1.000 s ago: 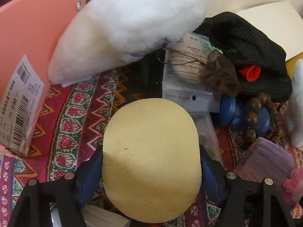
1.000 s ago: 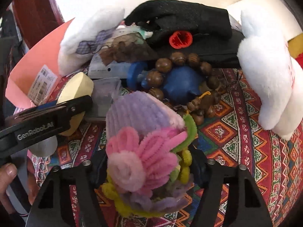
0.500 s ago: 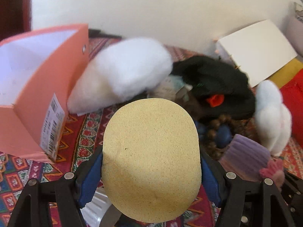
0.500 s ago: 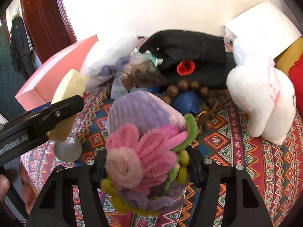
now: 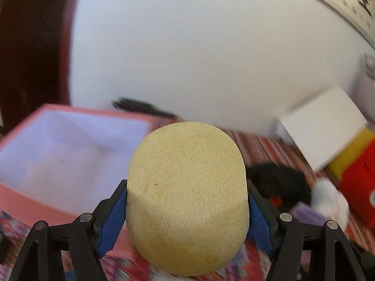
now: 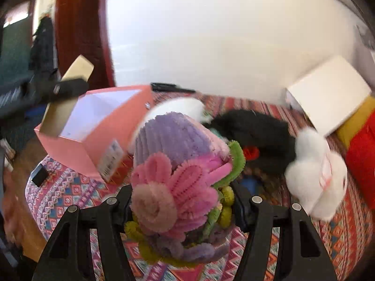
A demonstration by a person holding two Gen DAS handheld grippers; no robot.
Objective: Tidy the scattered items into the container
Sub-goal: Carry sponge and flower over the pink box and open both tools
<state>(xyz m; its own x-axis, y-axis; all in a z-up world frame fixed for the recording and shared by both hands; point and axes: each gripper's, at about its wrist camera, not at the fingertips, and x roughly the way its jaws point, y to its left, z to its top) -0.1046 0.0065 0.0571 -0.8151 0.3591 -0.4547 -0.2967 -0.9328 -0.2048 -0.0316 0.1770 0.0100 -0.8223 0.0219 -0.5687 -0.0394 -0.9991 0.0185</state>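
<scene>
**Both grippers loaded, pink box open beside them**

L gripper [image 5: 187, 210]: blue pads clamped on both sides of a yellow sponge [image 5: 187, 192], a thick oval slab w/ flat porous face toward the cam, standing up past the fingertips. Sponge is off the table, held in the air. In the right wrist view the same sponge [image 6: 78, 69] shows edge-on at upper left, pinched in the black finger of the L gripper [image 6: 68, 89], above the box's near-left corner.

R gripper [image 6: 182, 201]: jaws pressed on a fuzzy pipe-cleaner bouquet [image 6: 178, 187] – pink petals, a pink rolled rose, green + yellow stems, lilac ribbed wrap on top. Bouquet fills the gap btw fingers, lifted clear of the cloth.

Outward: pink box [image 6: 98, 128] is the container, lid off, white inside, barcode label on its side; sits on the patterned red cloth [image 6: 328, 234], left of the bouquet. In the left wrist view the pink box [image 5: 28, 199] is just left of & behind the sponge, interior looks bare though blurred.

Still on the cloth: white plush [image 6: 316, 175] to the right, black fabric item [image 6: 253, 131] w/ a red bit on it behind the bouquet, another white fluffy piece [image 6: 180, 106] by the box's right corner. White board [image 6: 328, 93] leans on the wall at far right, red-and-yellow object [image 6: 361, 149] beneath it. Much of the bkgd is motion-blurred.
</scene>
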